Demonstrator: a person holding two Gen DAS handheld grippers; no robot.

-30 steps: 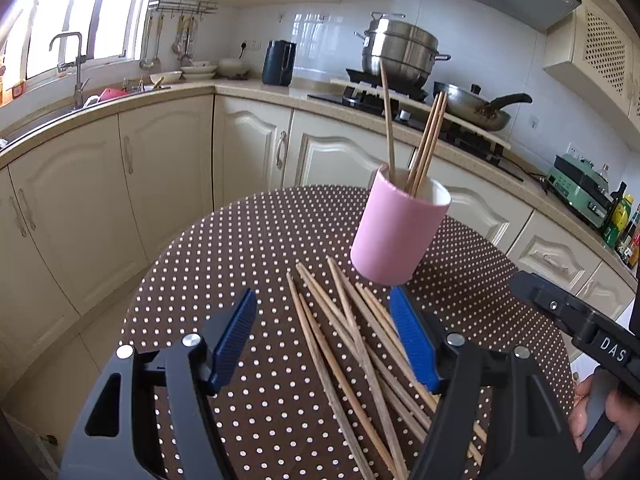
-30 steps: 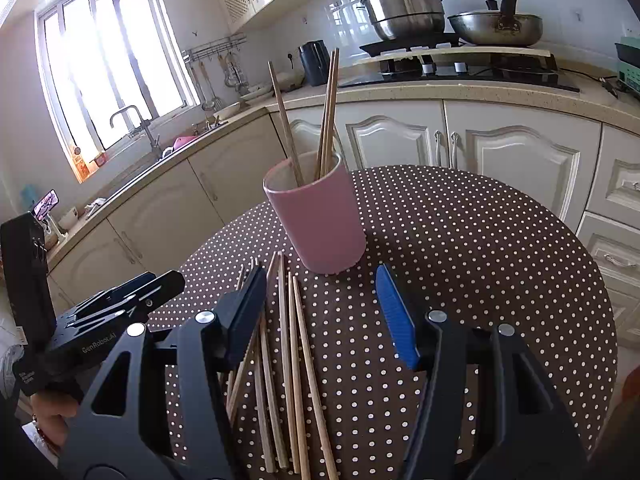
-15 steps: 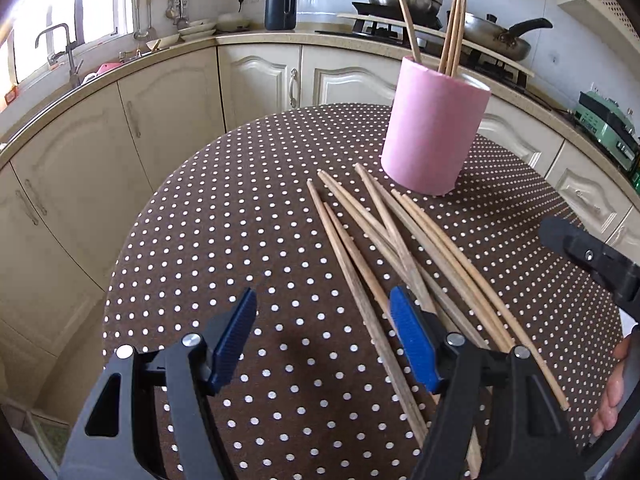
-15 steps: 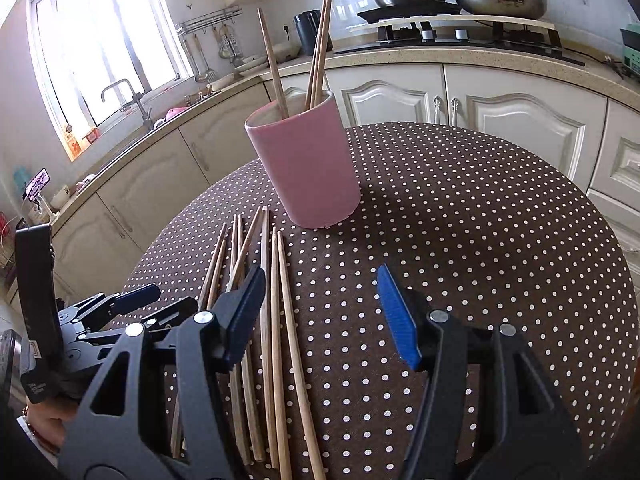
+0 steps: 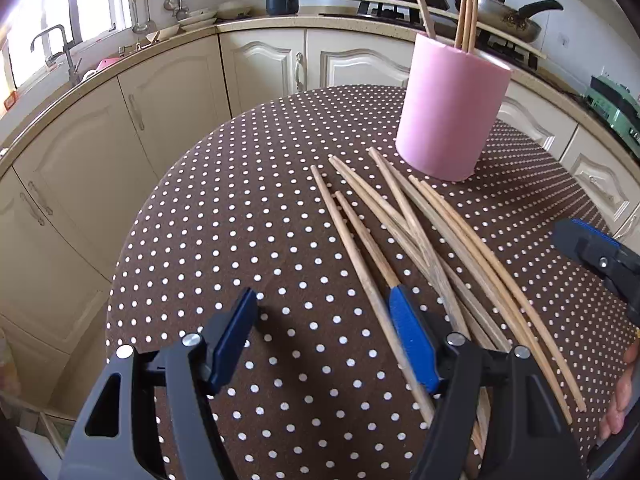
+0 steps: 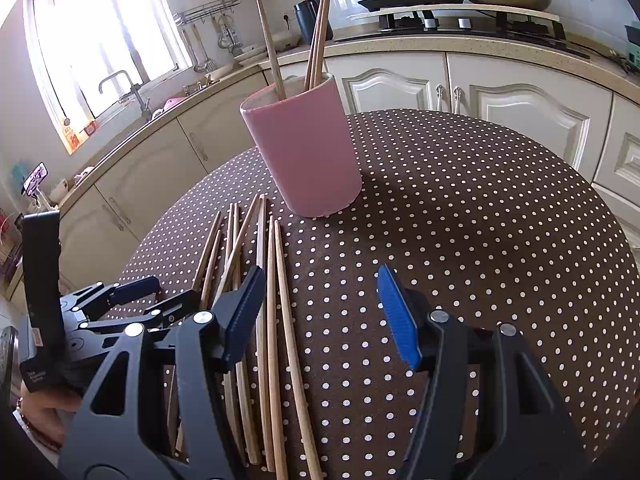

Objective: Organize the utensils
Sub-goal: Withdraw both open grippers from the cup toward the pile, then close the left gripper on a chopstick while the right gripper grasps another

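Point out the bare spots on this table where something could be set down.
Bare tablecloth lies right of the pink cup in the right wrist view, and left of the loose chopsticks in the left wrist view. Crowded: the chopstick pile in front of the cup.

Bare dotted tablecloth (image 6: 500, 216) lies open right of the pink cup (image 6: 304, 152); on its near left, loose chopsticks (image 6: 272, 288) crowd the cloth.

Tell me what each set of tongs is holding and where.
Nothing. Left tongs and right tongs are open above the loose chopsticks.
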